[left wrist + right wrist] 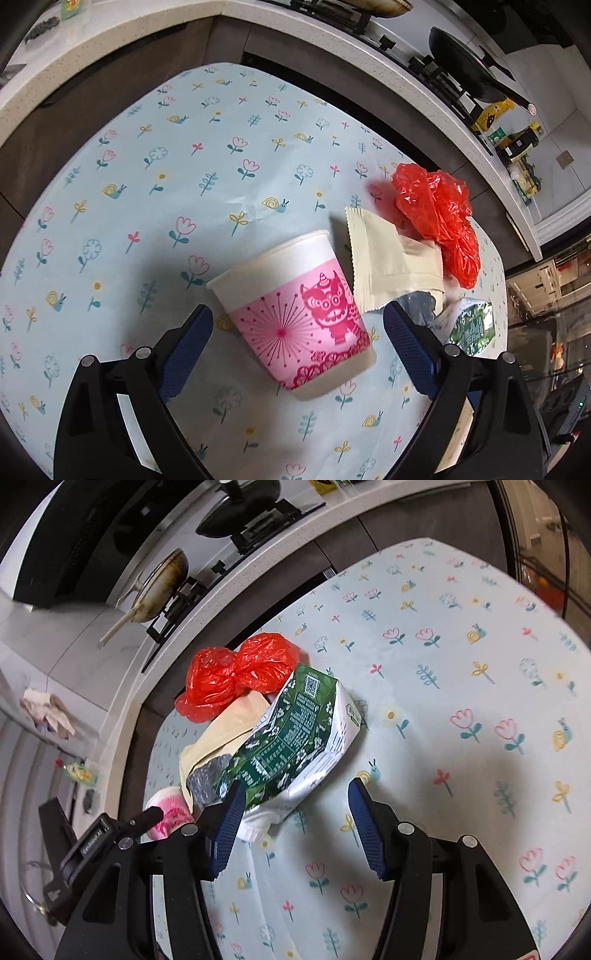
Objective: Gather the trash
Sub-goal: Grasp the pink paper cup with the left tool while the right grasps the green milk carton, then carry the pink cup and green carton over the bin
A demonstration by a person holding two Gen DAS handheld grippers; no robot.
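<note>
Trash: paper cup (295, 314) between open left hand-held gripper (297, 325); right hand-held gripper (295, 794) open beside green carton (295, 731).

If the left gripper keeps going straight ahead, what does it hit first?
Most likely the paper cup: it lies on its side between the open fingers of the left gripper. The beige packet lies just beyond, right of the cup; depth is uncertain.
</note>
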